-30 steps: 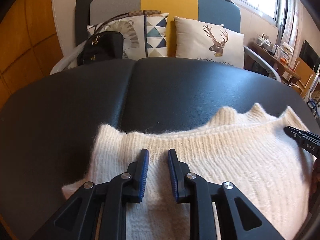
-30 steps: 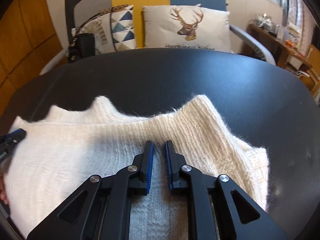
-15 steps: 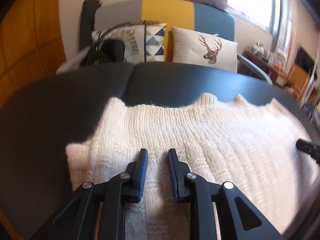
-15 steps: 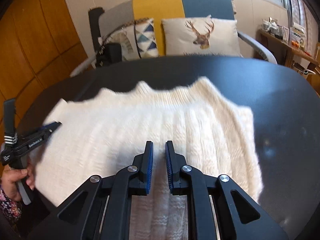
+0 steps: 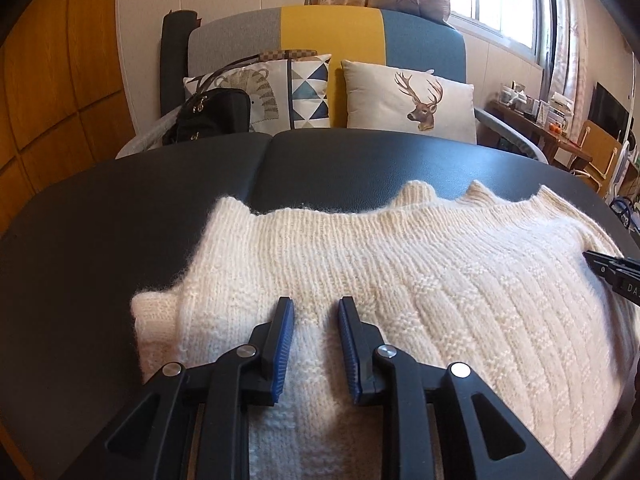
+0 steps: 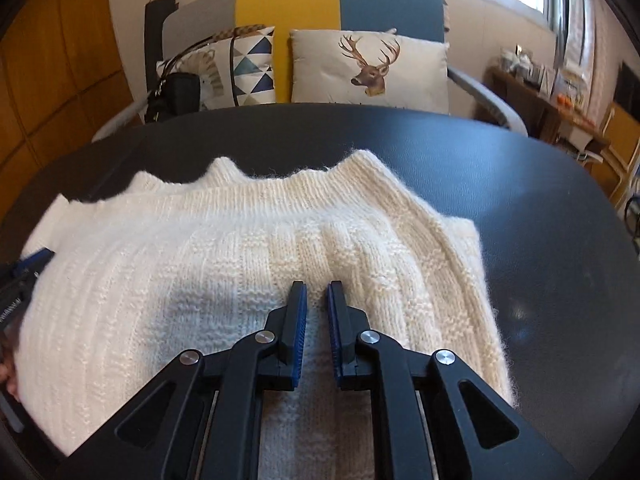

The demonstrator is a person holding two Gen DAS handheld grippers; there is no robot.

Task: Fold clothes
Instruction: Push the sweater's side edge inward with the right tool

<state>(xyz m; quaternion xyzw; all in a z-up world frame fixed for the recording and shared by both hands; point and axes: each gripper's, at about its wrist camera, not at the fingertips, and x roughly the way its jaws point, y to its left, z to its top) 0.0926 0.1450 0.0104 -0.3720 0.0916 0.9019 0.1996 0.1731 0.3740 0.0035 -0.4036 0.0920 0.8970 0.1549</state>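
Observation:
A cream knitted sweater [image 5: 400,264] lies spread across the black padded table [image 5: 120,220], its wavy ribbed edge toward the far side. My left gripper [image 5: 314,304] sits low over the sweater's left part, jaws a little apart with a raised ridge of knit pinched between the blue pads. In the right wrist view, the right gripper [image 6: 317,286] is over the right part of the sweater [image 6: 200,264]. Its jaws are closing on a narrow fold of knit. Each gripper's tip shows at the edge of the other's view, the right gripper [image 5: 612,276] and the left gripper [image 6: 28,264].
Beyond the table's far edge [image 6: 540,200] stands a sofa with a deer cushion [image 5: 412,100], a patterned cushion [image 5: 304,92] and a black bag [image 5: 216,116]. A cluttered sideboard [image 5: 532,120] is at the right, wood panelling at the left. A hand [image 6: 6,380] shows at the left rim.
Both cameras have drawn back toward the near side, so more of the sweater shows ahead of the fingers. The right jaws have narrowed slightly. The left gap looks the same.

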